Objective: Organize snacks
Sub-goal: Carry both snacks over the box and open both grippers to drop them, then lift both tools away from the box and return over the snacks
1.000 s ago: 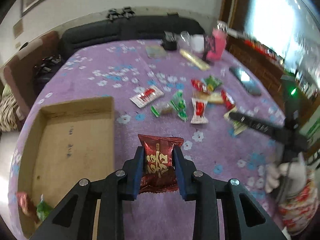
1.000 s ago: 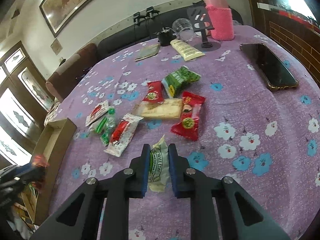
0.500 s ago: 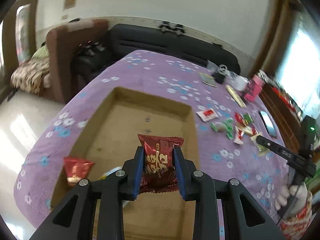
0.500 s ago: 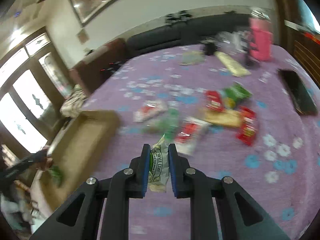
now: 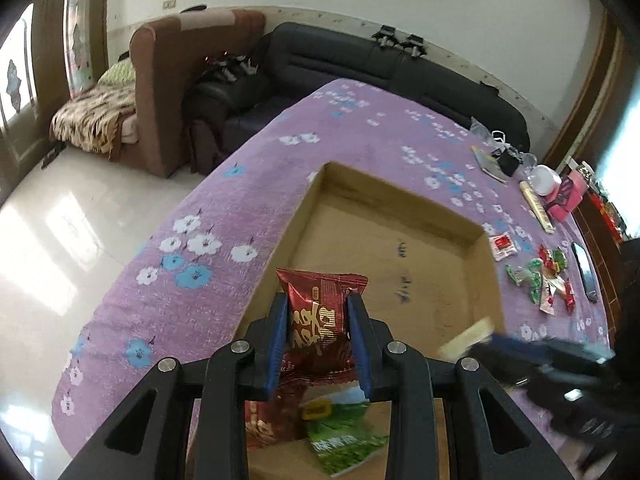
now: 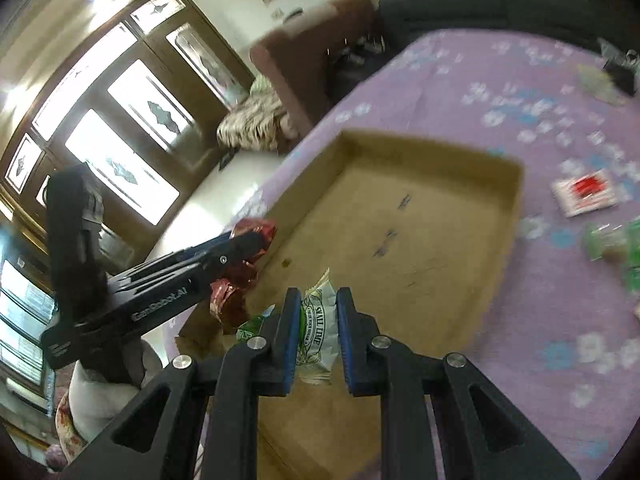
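Note:
My left gripper (image 5: 318,320) is shut on a dark red snack packet (image 5: 318,316) and holds it over the near left part of the open cardboard box (image 5: 400,196). A red packet (image 5: 266,424) and a green packet (image 5: 340,436) lie in the box below it. My right gripper (image 6: 318,320) is shut on a cream and green snack packet (image 6: 318,324) above the box's (image 6: 432,152) near end. The left gripper shows blurred at the left of the right wrist view (image 6: 240,248).
Several loose snack packets (image 5: 536,276) lie on the purple flowered tablecloth (image 5: 240,208) right of the box. A phone (image 5: 584,272), a pink bottle (image 5: 568,196) and small items stand at the far right. Sofas (image 5: 392,68) lie beyond the table; floor to the left.
Both grippers have swung left from the snack pile to above the box, each still holding its packet. The right gripper has come in close beside the left one.

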Available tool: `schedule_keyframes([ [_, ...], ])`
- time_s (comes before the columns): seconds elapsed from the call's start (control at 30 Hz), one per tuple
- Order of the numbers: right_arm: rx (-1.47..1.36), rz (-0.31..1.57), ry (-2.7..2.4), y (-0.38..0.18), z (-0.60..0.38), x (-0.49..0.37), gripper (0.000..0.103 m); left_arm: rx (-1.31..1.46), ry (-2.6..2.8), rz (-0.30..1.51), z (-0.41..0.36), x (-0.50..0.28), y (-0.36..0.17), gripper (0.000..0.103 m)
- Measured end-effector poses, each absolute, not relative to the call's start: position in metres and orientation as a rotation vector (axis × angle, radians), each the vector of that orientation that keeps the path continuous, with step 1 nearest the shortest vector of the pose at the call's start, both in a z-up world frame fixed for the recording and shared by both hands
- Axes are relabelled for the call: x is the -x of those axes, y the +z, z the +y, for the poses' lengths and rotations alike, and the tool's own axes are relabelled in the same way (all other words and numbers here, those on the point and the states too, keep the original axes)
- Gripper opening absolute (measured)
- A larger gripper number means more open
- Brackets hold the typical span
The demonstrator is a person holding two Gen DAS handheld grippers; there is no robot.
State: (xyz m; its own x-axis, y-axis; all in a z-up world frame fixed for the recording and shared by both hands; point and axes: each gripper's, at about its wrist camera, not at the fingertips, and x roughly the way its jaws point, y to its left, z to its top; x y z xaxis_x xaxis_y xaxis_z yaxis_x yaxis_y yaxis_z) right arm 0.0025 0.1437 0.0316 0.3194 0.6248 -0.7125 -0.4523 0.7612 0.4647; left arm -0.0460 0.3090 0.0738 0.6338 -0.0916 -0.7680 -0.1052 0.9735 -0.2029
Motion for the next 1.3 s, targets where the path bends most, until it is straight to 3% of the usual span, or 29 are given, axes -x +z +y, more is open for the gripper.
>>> schedule_keyframes([
  [0.2, -0.127, 1.056, 0.712, 0.011, 0.183, -0.002, 0.02, 0.286, -0.001, 0.887, 0.321, 0.049, 0.069, 0.034],
  [0.4, -0.121, 1.019, 0.706, 0.022, 0.179, 0.004, 0.021, 0.293, 0.004, 0.801, 0.322, 0.069, 0.093, 0.051],
  [0.5, -0.118, 0.959, 0.685, 0.039, 0.158, 0.016, 0.029, 0.305, 0.007, 0.738, 0.318, 0.086, 0.11, 0.059],
  [0.57, -0.12, 0.927, 0.668, 0.047, 0.146, 0.023, 0.034, 0.313, -0.01, 0.705, 0.312, 0.097, 0.119, 0.06],
  [0.87, -0.229, 0.819, 0.585, 0.079, 0.064, 0.057, 0.035, 0.259, -0.1, 0.59, 0.261, 0.141, 0.172, 0.06],
  [1.03, -0.289, 0.722, 0.518, 0.113, 0.0, 0.072, 0.035, 0.201, -0.181, 0.538, 0.231, 0.164, 0.204, 0.066],
  [1.3, -0.341, 0.529, 0.377, 0.206, -0.113, 0.095, 0.035, 0.255, -0.429, 0.452, 0.203, 0.182, 0.312, 0.066],
])
